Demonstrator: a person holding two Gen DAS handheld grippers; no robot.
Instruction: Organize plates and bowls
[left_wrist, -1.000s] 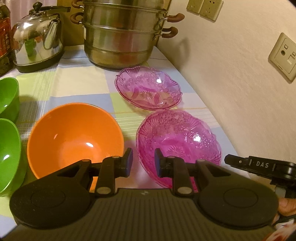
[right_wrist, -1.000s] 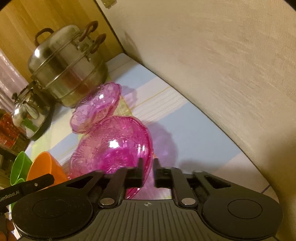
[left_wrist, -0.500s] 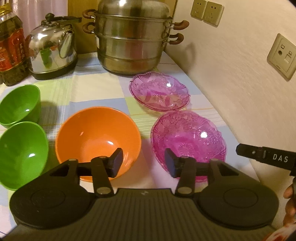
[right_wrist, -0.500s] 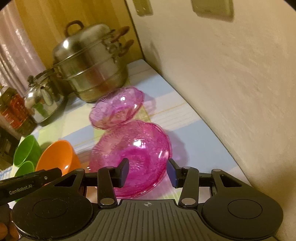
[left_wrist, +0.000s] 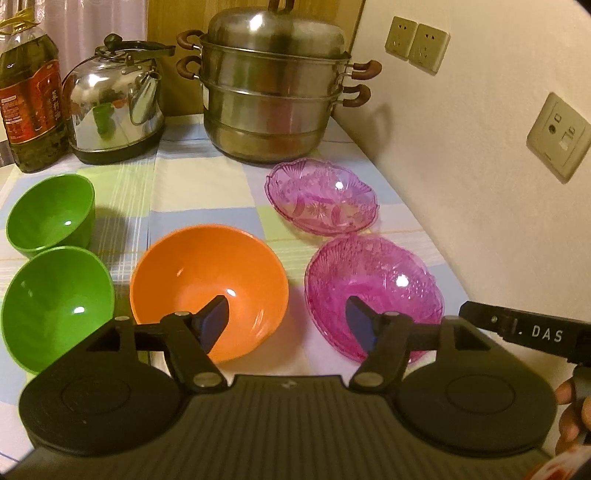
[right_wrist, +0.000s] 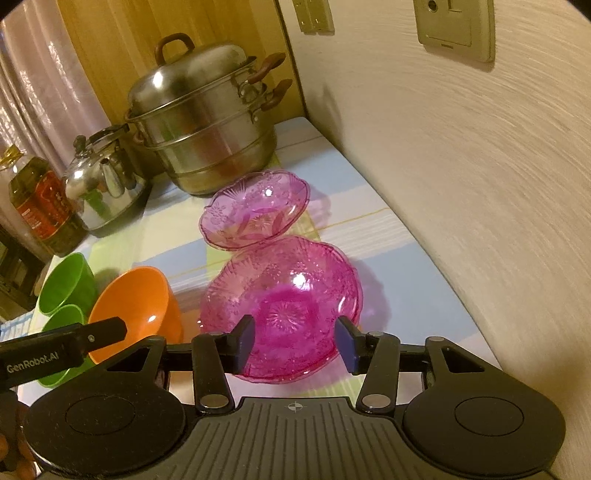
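Clearly both tools are opening and empty – left tool (left_wrist: 286, 319), right tool (right_wrist: 295, 341). Pinched carelessly, the magenta glass bowl (right_wrist: 284, 306) could slip – its rim looks slick

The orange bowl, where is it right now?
The orange bowl sits on the checked tablecloth in the left wrist view, between a green bowl on its left and the darker pink dish on its right.

Checked tablecloth (left_wrist: 207, 184), green bowls (left_wrist: 51, 214), orange bowl (left_wrist: 207, 280), pink dishes (left_wrist: 373, 291), steamer (left_wrist: 273, 92), kettle (left_wrist: 114, 99)
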